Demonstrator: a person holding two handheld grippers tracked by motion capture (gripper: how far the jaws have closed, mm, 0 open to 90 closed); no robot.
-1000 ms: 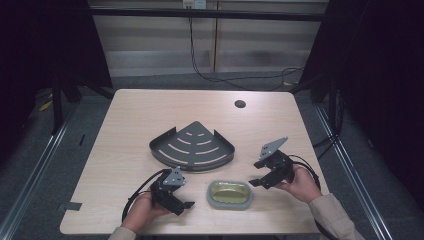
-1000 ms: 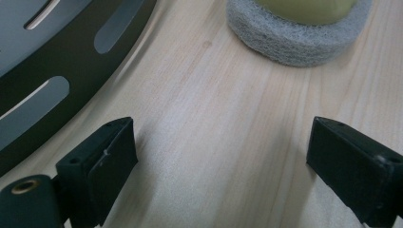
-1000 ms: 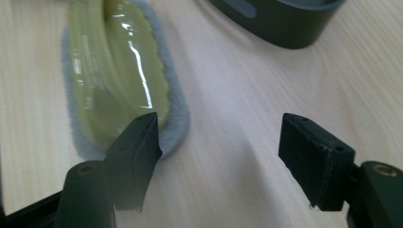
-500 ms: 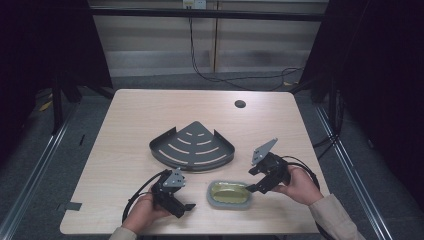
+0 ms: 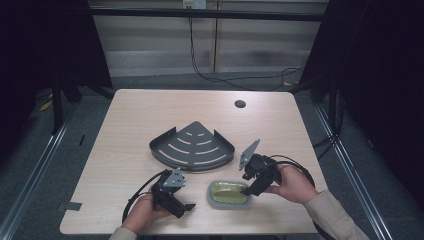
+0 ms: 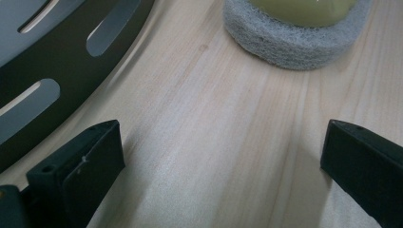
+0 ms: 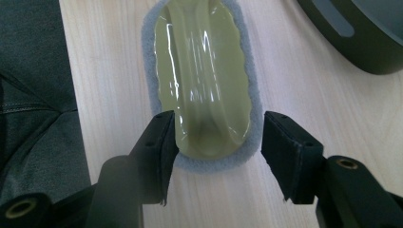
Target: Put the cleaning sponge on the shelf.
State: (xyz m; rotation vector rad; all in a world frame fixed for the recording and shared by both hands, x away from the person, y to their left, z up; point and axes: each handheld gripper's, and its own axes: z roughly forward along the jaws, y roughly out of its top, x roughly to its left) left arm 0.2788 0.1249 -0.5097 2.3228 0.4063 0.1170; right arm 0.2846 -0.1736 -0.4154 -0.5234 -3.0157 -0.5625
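On tabletop [image 5: 150, 115], near edge, between the two hands:

Item 1, scrubber [image 5: 228, 194]. Oval pad, grey fibrous base with a glossy yellow-green moulded top that rises in a ridge along its length. Lies flat, just in front of the rack, apart from it. Handling, by judgement: light; the fibre skirt soft and yielding, the top stiffer and smooth, likely slippery under hard pads. Best taken across the narrow width, low on the grey rim or on the flanks of the ridge, where the fibre gives some bite; a pinch on the shiny crown alone may slide off.

Item 2, rack [image 5: 192, 146]. Dark fan-shaped corner tray with slots and a raised rim, mid-table. Looks rigid.

Item 3, right claw [image 5: 248, 184]. Tilted down over the scrubber's right end. In the right gripper view [image 7: 216, 156] its jaws straddle the pad's end and have just been closing; the pad sits between them, one pad near the yellow-green edge, the other short of the grey rim. Not clamped yet.

Item 4, left claw [image 5: 187, 206]. Low over bare wood left of the scrubber, jaws wide apart in the left gripper view [image 6: 218, 156], nothing between them.

Item 5, round hole [image 5: 240, 104], far side of tabletop.
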